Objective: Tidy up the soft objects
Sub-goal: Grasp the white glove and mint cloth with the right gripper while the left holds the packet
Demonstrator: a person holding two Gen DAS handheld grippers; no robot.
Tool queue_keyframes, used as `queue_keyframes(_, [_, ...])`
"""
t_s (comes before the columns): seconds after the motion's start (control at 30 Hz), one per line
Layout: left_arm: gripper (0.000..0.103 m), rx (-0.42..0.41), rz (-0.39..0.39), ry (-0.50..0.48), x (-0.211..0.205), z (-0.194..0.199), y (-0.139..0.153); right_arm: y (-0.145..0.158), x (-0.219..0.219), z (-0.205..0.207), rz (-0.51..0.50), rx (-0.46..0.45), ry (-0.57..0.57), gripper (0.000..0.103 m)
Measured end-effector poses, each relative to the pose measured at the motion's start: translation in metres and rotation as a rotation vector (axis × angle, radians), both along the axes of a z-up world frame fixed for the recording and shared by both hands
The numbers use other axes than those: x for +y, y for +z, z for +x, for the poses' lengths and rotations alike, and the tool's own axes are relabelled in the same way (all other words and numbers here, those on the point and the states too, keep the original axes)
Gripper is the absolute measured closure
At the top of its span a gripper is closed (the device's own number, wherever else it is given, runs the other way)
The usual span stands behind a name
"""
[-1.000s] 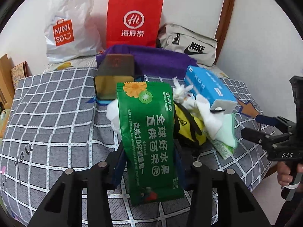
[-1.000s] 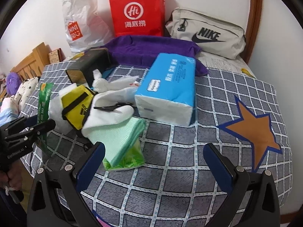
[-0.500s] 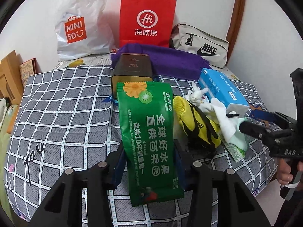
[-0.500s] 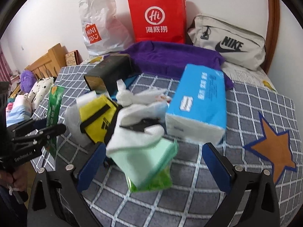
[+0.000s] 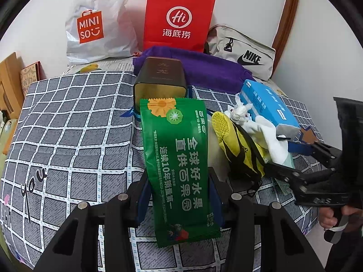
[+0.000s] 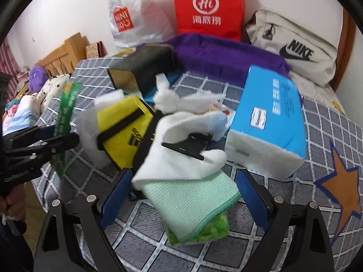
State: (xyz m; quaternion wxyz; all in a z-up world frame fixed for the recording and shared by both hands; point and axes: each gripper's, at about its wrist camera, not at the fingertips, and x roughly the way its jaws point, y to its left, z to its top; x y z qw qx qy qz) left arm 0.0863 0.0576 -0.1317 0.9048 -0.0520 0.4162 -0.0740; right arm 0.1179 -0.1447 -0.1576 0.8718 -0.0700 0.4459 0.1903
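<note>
My left gripper [image 5: 179, 195] is shut on a green printed packet [image 5: 179, 158] and holds it upright above the bedspread; the same packet [image 6: 65, 113] shows edge-on in the right wrist view. My right gripper [image 6: 181, 192] is over the pile of soft things with its jaws closing. A folded mint green cloth [image 6: 190, 201] lies between its blue pads [image 6: 115, 195], which do not press on it. On that cloth rests a white glove [image 6: 181, 161] with a black clip [image 6: 188, 145]. A yellow bag [image 6: 122, 131] and a blue tissue pack [image 6: 270, 117] flank the pile.
A dark tin box [image 5: 158, 79] and a purple towel [image 5: 204, 68] lie behind the pile on the checked bedspread [image 5: 68, 124]. A red paper bag [image 5: 179, 18], a white plastic bag [image 5: 95, 22] and a grey pouch [image 5: 245, 54] lean on the wall. A wooden headboard [image 6: 65, 52] stands to the left.
My right gripper has come forward and down onto the pile and its jaws have narrowed around the mint cloth. The left gripper keeps the green packet, almost still.
</note>
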Motion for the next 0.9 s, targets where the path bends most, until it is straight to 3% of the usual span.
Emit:
queue_keyframes(0.07, [0.060,0.002,-0.001,-0.001,0.001,0.000,0.000,-0.003,-0.002,0.002,0.000,0.006,-0.003,0.049])
queue_keyframes(0.13, [0.060,0.003,-0.006,0.001,0.002,0.001,-0.001,-0.001,-0.008,0.000,0.026,-0.003,-0.004,0.052])
queue_keyframes(0.23, [0.060,0.005,-0.008,0.001,0.003,0.002,0.000,0.007,-0.012,-0.006,0.037,-0.021,0.008,0.070])
queue_keyframes(0.43, [0.060,0.000,-0.015,-0.003,0.004,0.001,0.001,0.025,-0.011,-0.019,0.029,-0.054,0.034,0.076])
queue_keyframes(0.9, [0.060,-0.029,-0.020,0.008,0.004,-0.002,0.019,0.087,-0.030,-0.039,0.178,-0.133,0.077,0.078])
